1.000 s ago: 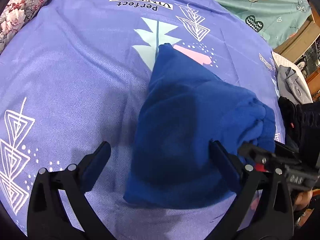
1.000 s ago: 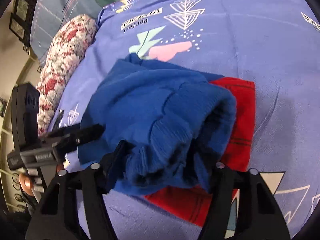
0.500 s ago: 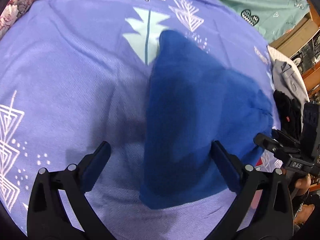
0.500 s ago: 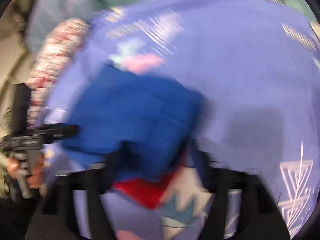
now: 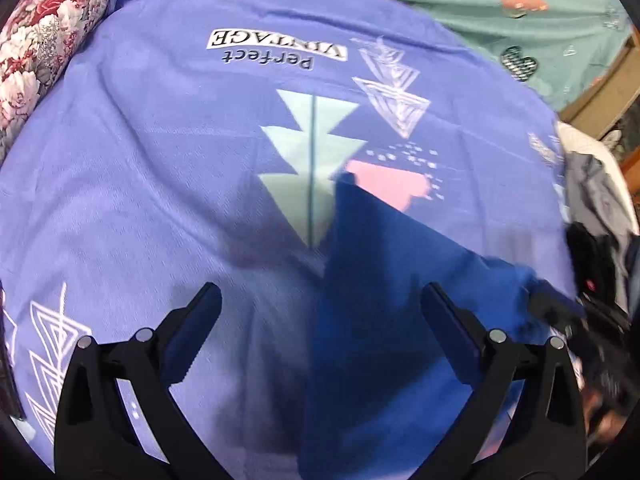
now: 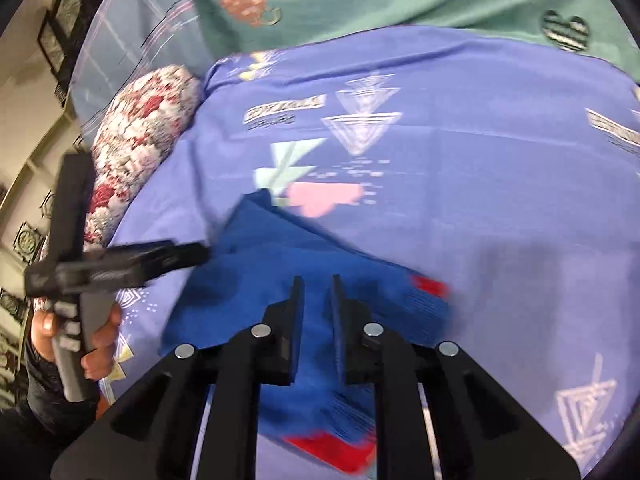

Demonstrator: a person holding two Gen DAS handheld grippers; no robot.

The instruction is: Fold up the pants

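Observation:
The folded blue pants (image 5: 384, 320) lie on the purple printed bedsheet (image 5: 160, 160). In the right wrist view the pants (image 6: 272, 272) cover a red garment (image 6: 430, 286) whose edges stick out at the right and front. My left gripper (image 5: 320, 312) is open and empty, its right finger over the pants. It also shows at the left in the right wrist view (image 6: 120, 264). My right gripper (image 6: 317, 292) hovers just over the pants with its fingers nearly together, a narrow gap left, nothing between them.
A floral bolster (image 5: 36, 48) lies along the left edge of the bed. A green printed sheet (image 5: 500, 12) lies at the far side. Dark and grey clothes (image 5: 600, 232) are piled at the right edge.
My right gripper let go of the pants' bunched end, drew back and closed to a narrow gap. The pants now lie flatter. My left gripper pulled back and to the left.

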